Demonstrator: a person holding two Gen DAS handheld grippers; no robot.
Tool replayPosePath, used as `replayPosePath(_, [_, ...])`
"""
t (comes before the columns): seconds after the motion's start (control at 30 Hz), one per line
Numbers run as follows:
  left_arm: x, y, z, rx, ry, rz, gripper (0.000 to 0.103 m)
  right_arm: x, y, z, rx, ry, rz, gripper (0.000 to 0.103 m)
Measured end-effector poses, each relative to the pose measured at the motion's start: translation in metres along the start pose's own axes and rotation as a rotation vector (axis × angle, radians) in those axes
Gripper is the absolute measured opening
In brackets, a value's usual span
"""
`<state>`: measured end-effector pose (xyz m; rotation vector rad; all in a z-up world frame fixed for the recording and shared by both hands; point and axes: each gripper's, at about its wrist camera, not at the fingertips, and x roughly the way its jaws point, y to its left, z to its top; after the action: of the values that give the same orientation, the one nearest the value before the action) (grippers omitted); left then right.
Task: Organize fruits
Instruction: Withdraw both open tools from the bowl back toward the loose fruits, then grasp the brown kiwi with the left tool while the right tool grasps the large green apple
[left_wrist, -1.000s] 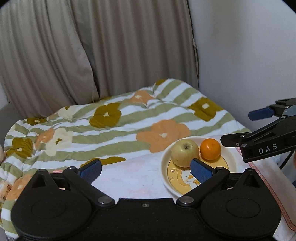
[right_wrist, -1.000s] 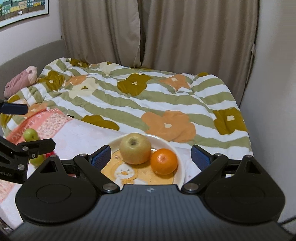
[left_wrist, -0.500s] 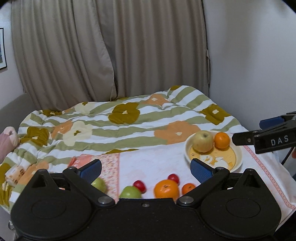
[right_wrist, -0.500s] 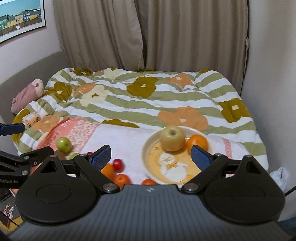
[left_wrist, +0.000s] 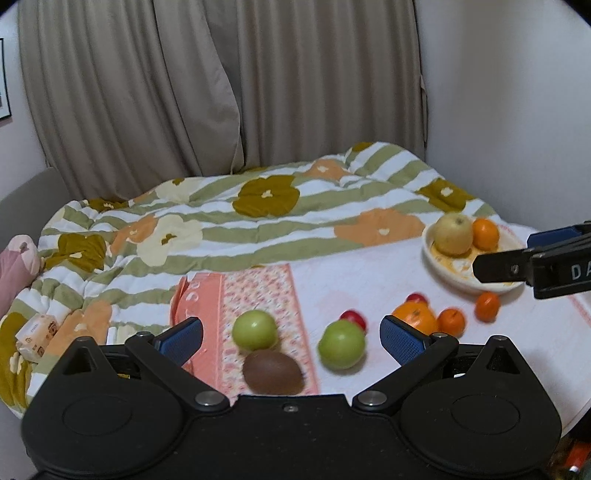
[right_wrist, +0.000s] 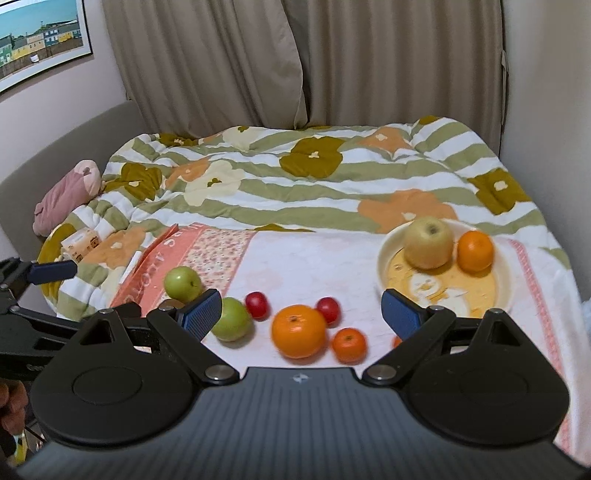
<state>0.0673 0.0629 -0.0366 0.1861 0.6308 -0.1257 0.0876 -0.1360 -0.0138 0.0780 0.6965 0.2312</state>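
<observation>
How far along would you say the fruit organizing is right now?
Done: a yellow apple and an orange sit in the plate. In hand: nothing; left gripper and right gripper are open. Left: two green apples, kiwi and other fruit lie on the cloth.

In the right wrist view the kiwi (right_wrist: 170, 304) is almost wholly hidden behind the right tongs' left finger (right_wrist: 201, 314), and a small orange fruit (right_wrist: 397, 341) peeks from behind the other. The loose fruit is motion-blurred. The poster (right_wrist: 40, 40) is cut by the frame edge. In the left view the right tongs (left_wrist: 535, 264) cover the plate's (left_wrist: 443, 273) near rim.
</observation>
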Motion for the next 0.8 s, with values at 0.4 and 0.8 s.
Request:
replayPosePath(0.4, [0.069, 0.039, -0.032, 0.108, 0.085, -0.098, 0.103, 0.076, 0.058, -0.036, 0.078, 0.05, -0.02, 0.103])
replayPosePath(0.8, [0.125, 0.042, -0.041, 0.13, 0.216, -0.181, 0.095, 0.125, 0.069, -0.056, 0.166, 0.082, -0.083, 0.103])
